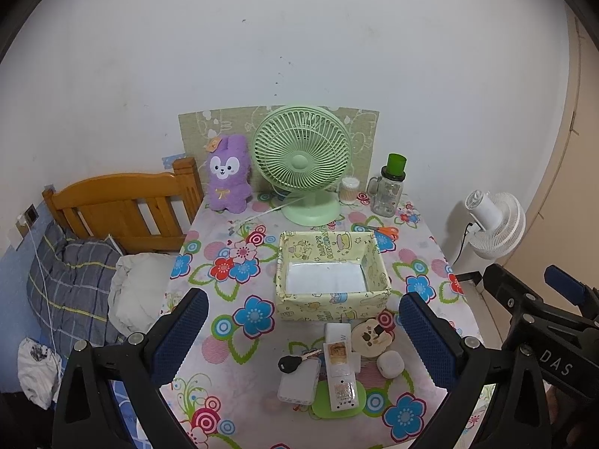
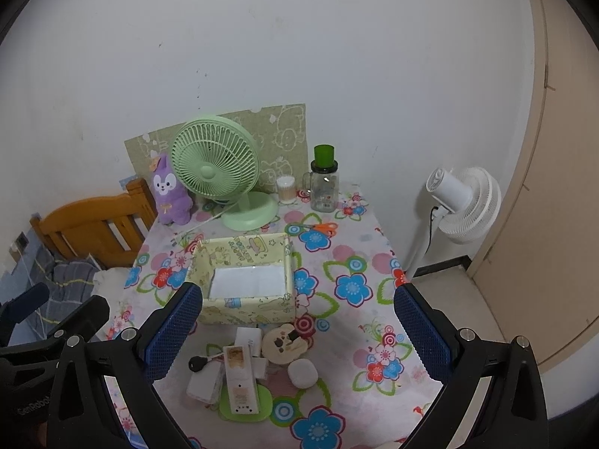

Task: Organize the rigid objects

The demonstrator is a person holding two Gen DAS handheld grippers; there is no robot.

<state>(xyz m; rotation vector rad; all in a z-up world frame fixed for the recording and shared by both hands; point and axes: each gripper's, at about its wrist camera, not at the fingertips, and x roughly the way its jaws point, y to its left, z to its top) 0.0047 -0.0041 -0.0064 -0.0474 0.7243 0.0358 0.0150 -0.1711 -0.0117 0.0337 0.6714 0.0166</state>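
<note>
Both cameras look forward and down along their own blue-padded fingers from above the near edge of the table [image 1: 419,247], facing the white wall. The left wrist view sits further left, taking in the bed [image 1: 123,209]; the right wrist view sits further right, showing more of the door [image 2: 554,187]. Both share the yellow box [image 1: 333,277] [image 2: 247,280], the green fan [image 1: 303,157] [image 2: 215,164] and the small items at the near edge.

The setting is a bedroom in a home. A wooden bed frame [image 1: 123,205] with a plaid quilt [image 1: 71,280] stands against a small table under a floral tablecloth [image 1: 224,336]. A plush rabbit [image 1: 228,176], a green desk fan [image 1: 301,161] and a white floor fan [image 2: 464,205] complete the domestic furnishing.
</note>
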